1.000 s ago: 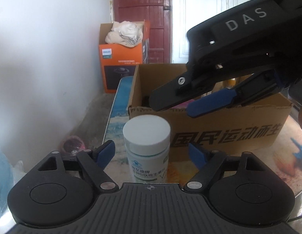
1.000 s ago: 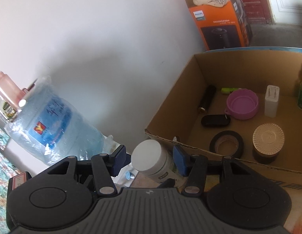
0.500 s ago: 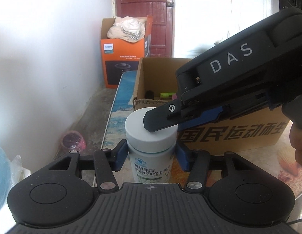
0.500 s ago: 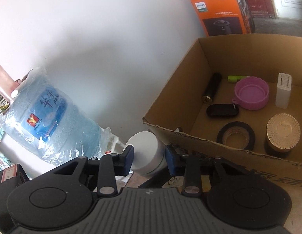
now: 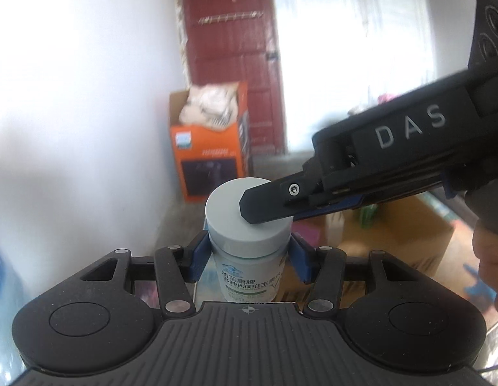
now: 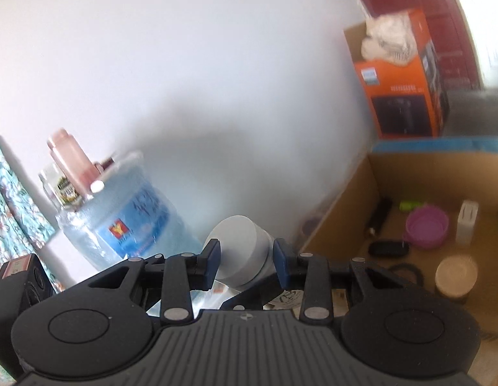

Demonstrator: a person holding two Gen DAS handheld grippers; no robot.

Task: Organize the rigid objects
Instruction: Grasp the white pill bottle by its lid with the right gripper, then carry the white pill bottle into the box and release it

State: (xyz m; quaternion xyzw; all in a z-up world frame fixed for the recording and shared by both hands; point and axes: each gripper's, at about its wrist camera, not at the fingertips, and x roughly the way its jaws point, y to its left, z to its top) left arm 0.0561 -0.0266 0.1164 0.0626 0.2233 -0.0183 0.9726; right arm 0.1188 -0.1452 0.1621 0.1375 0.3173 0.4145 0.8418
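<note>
A white pill bottle [image 5: 247, 244] with a wide white cap and a green and white label is lifted off the table. My left gripper [image 5: 248, 259] is shut on its body below the cap. My right gripper [image 6: 247, 259] comes in from the right in the left wrist view [image 5: 274, 204] and is shut on the cap [image 6: 239, 247]. The open cardboard box [image 6: 352, 199] lies to the right and below, holding a purple lid [image 6: 426, 230], a black tape roll [image 6: 406, 271], a tan round jar [image 6: 456, 276], a white block [image 6: 467, 222] and a black cylinder [image 6: 379, 215].
A white wall [image 5: 88, 96] runs along the left. An orange carton [image 5: 210, 157] with cloth on top stands by a red door [image 5: 229, 58]. A blue water jug [image 6: 126, 222] lies at the left of the right wrist view.
Both grippers closed on the bottle, the left on its body and the right on its cap. The bottle then rose from the table, and the box dropped lower in view.
</note>
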